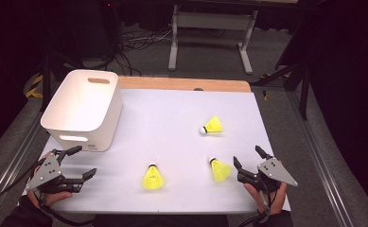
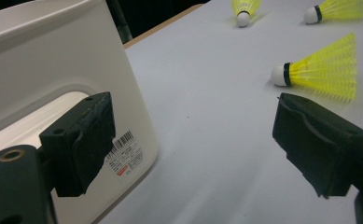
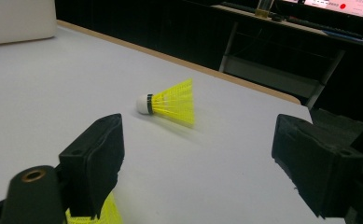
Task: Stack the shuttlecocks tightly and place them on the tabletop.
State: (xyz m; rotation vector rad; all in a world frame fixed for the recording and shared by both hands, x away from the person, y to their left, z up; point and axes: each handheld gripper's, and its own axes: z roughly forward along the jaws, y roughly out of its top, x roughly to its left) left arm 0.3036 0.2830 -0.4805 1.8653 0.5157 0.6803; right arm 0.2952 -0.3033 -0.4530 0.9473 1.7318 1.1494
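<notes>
Three yellow shuttlecocks with white corks lie on the white table sheet (image 1: 172, 118): one far right (image 1: 213, 126), one near the middle front (image 1: 153, 178), one front right (image 1: 220, 169). My left gripper (image 1: 83, 161) stands open at the front left, just in front of the white bin (image 1: 84, 109), with nothing between its jaws. The left gripper view (image 2: 198, 140) has the nearest shuttlecock (image 2: 326, 70) beyond its right jaw. My right gripper (image 1: 248, 156) is open just right of the front-right shuttlecock. In the right gripper view (image 3: 202, 158) the far shuttlecock (image 3: 170, 105) lies ahead.
The bin (image 2: 53, 70) has a handle slot and a barcode label (image 2: 123, 156) low on its near wall. A wooden table edge (image 1: 181, 83) runs along the back. Beyond it stand a desk frame (image 1: 210, 33) and floor cables. Yellow feathers (image 3: 97, 214) peek from under the right gripper's left jaw.
</notes>
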